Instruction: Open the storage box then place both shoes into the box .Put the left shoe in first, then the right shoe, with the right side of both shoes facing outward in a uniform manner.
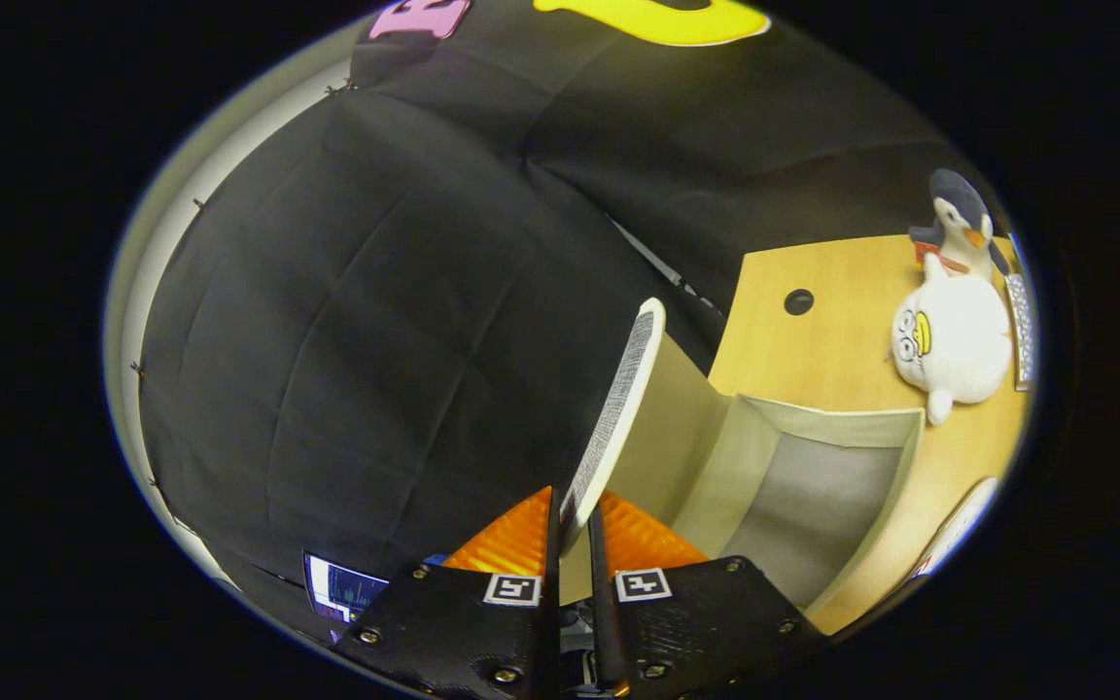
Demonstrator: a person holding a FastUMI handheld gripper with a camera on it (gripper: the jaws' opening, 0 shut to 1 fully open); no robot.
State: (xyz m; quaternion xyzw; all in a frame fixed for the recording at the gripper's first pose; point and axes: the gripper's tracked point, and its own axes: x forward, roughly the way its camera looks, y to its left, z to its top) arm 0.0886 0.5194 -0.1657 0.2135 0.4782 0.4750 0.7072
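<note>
**Lid up, box open, no shoes loaded yet**

Between your tongs [572, 530] sits the edge of the storage box lid [618, 408]: both fingers are closed on it, holding it swung up and nearly on edge.

Progress, judging from how things lie:
- Open step looks essentially done. The storage box [813, 486] gapes just beyond and to the right of the fingers, and the part of its interior you can see is bare.
- Neither shoe is in that visible part, so both placements are left: left shoe first, then right, right sides facing outward.
- You'll need to let go of the lid before any shoe pick. Can't tell whether it will stay up by itself; watch for it dropping back.

How the box looks:
- Pale beige walls, grey floor, soft fabric-type look with folded side panels.
- The lid is a thin flat panel with a white rim and a fine woven or mesh-like face, hinged on the box's left side as far as I can tell.
- It sits on the wooden table [813, 350], close to the near edge.

Other items: a white plush toy [954, 350] and a penguin plush [959, 228] at the far right of the table, well apart from the box. Not in your way.
</note>
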